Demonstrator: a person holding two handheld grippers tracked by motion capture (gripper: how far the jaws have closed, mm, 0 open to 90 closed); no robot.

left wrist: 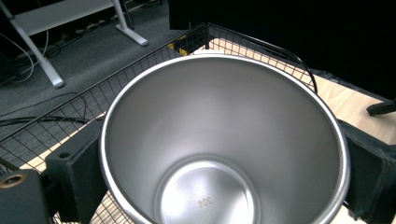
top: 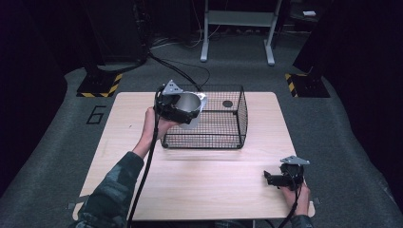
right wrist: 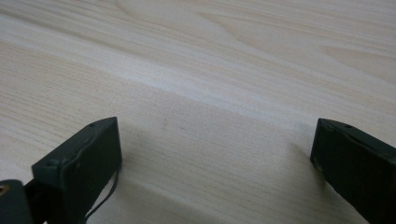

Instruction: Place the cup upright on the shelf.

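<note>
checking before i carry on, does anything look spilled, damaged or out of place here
Nothing stands out. The steel cup looks empty and undented, held between the left gripper jaws over the wire basket. The right gripper rests open on the bare table.

We saw the table point(top: 204, 185) lit brightly from above while the room around it sank into near black. The high view was soft and grainy. A pale band of glare ran across the wood by the right gripper point(right wrist: 215, 154), whose jaws threw soft shadows. The steel cup point(left wrist: 224, 140) showed a smooth sheen, its near rim blurred.
</note>
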